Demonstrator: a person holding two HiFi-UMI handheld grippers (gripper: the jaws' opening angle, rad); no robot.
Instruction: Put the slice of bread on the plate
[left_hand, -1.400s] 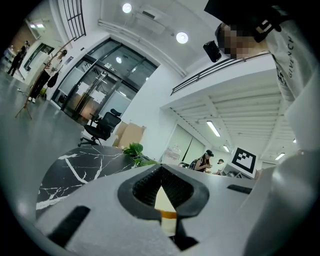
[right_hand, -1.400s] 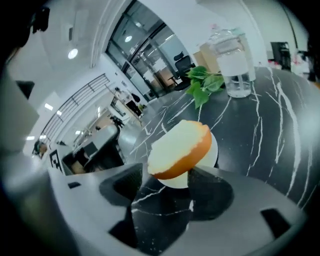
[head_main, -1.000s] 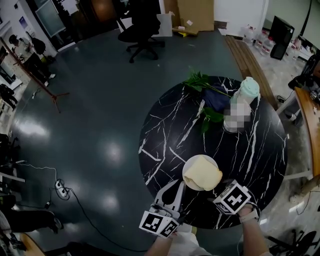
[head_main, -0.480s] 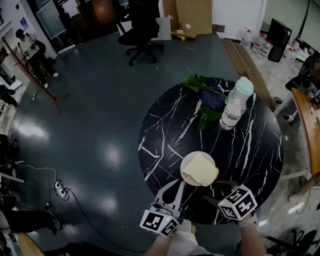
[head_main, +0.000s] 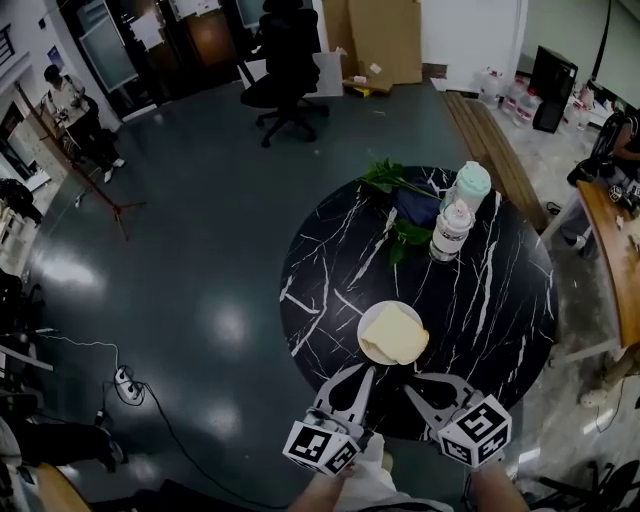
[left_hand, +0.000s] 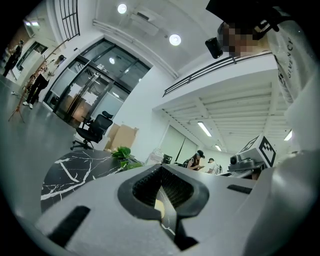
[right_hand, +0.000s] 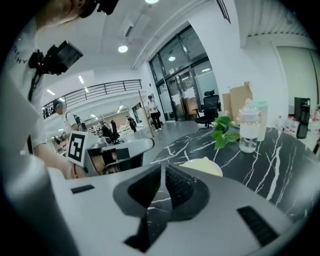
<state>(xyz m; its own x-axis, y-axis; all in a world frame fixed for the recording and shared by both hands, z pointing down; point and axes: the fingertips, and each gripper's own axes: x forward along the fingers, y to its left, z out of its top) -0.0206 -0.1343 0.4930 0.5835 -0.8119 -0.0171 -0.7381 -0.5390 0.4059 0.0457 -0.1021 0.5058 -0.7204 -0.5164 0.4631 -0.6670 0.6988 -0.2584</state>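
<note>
Head view looks steeply down on a round black table (head_main: 480, 300) with white veins, standing on a dark shiny floor. The slice of bread (head_main: 398, 335) lies on the white plate (head_main: 366, 322), near the table's lower edge in the frame; the bread covers most of the plate and hangs a little past its right rim.

My left tongs (head_main: 358, 372) sit just below the plate at the lower middle of the frame, pointing up toward it. In the left gripper view their jaws are together, with only a thin slit between the ribbed pads and nothing held in them.

My right tongs (head_main: 428, 382) are just to the right of the left pair, also below the plate and clear of the bread. Their jaws are closing: the right gripper view shows the pads almost meeting, with nothing between them, and the plate with the bread lying on the table beyond the tips.

Toward the upper part of the table stand a clear bottle (head_main: 450, 230) and, just behind it, a bottle with a pale green cap (head_main: 472, 185). A bunch of green leaves (head_main: 385, 178) lies beside them, at the table's upper edge.

An office chair (head_main: 285, 45) stands on the floor at the top of the frame, and a cardboard box (head_main: 385, 30) leans to its right.
</note>
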